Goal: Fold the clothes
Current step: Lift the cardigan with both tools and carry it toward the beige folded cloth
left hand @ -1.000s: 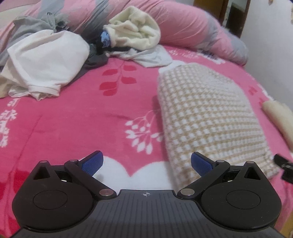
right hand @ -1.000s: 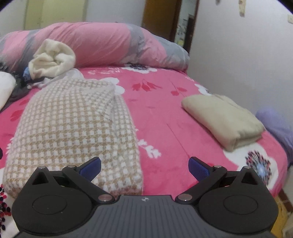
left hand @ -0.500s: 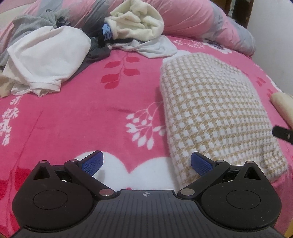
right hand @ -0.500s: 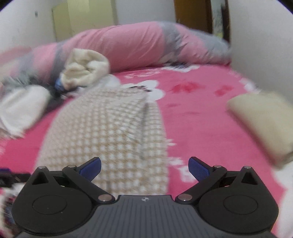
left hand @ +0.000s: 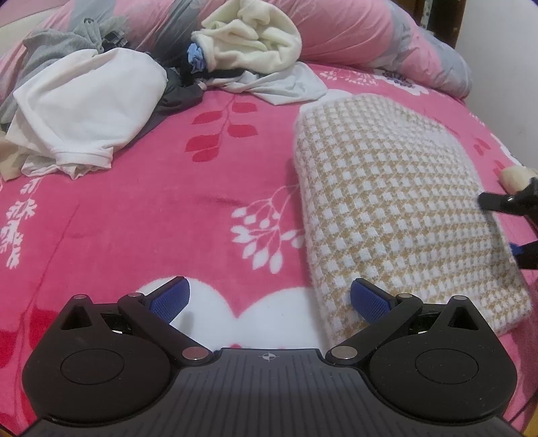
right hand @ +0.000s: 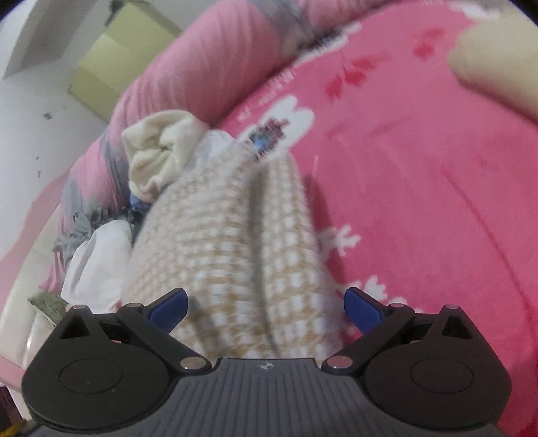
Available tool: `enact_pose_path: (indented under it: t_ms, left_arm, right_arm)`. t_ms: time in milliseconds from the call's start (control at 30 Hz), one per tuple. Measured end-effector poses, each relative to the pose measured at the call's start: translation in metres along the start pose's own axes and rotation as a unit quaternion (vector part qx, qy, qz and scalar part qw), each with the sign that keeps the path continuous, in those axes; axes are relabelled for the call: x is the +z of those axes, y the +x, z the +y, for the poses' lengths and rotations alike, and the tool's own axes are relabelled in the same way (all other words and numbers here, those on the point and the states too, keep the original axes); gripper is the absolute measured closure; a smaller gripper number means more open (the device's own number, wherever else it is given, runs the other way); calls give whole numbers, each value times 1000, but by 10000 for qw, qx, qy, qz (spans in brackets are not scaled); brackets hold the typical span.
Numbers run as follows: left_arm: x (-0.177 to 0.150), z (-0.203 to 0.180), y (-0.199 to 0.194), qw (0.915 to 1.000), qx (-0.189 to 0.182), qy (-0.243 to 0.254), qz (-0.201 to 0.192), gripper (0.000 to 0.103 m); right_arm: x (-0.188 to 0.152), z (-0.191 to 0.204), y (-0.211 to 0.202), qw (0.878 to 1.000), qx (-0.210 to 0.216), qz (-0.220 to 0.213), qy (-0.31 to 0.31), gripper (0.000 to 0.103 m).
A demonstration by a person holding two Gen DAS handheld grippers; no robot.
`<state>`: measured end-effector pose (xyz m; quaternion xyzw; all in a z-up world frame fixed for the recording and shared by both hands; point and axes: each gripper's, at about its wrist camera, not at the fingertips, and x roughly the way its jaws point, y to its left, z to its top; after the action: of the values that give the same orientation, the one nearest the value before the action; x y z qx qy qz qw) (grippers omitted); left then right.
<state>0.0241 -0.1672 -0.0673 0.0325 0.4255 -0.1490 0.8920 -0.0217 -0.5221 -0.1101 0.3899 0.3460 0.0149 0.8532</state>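
A folded beige-and-white checked garment (left hand: 396, 205) lies on the pink floral bedspread (left hand: 151, 208). My left gripper (left hand: 268, 299) is open and empty, low over the bedspread at the garment's near left corner; its right pad (left hand: 368, 300) is over that edge. My right gripper (right hand: 265, 304) is open and tilted, straddling the near end of the same garment (right hand: 228, 242); this view is blurred. The right gripper also shows in the left wrist view (left hand: 514, 222), at the garment's right edge.
A pile of unfolded clothes lies at the back left: a white shirt (left hand: 84, 111), grey items (left hand: 64, 43) and a cream garment (left hand: 255, 37). A pink and grey rolled duvet (left hand: 353, 30) runs along the back. A folded cream garment (right hand: 501, 67) lies at the right.
My right gripper has swung left and tilted, coming over the near right edge of the checked garment. My left gripper has edged forward slightly. Both stay open.
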Motion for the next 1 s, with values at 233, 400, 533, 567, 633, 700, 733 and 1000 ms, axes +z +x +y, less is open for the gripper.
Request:
enact_pose_path:
  t_ms: [233, 400, 533, 567, 633, 700, 733, 1000]
  left_arm:
    - [-1, 14, 5, 9984, -536, -155, -7, 0]
    - [-1, 33, 11, 9887, -1389, -562, 83, 0]
    - [-1, 49, 17, 9744, -2062, -885, 154, 0]
    - [-2, 53, 18, 9699, -2229, -965, 172, 0]
    - [-1, 59, 22, 9597, -2558, -1142, 209, 0]
    - [0, 60, 27, 9502, -2854, -1222, 267, 0]
    - [1, 61, 29, 9451, -3001, -1259, 296, 0]
    - [20, 39, 62, 9414, -3157, -994, 655, 0]
  right_arm:
    - [-11, -9, -3, 9994, 322, 106, -3, 0]
    - [-26, -11, -12, 9981, 530, 276, -163, 0]
    - [-35, -5, -16, 9957, 635, 513, -437, 0]
    - [-36, -4, -16, 9950, 672, 562, -475, 0]
    - [-36, -4, -18, 9935, 794, 657, -483, 0]
    - [-36, -6, -20, 9919, 920, 737, -478, 0]
    - [-36, -8, -20, 9912, 977, 763, -471, 0]
    - [-20, -19, -9, 9875, 1383, 728, -193, 0]
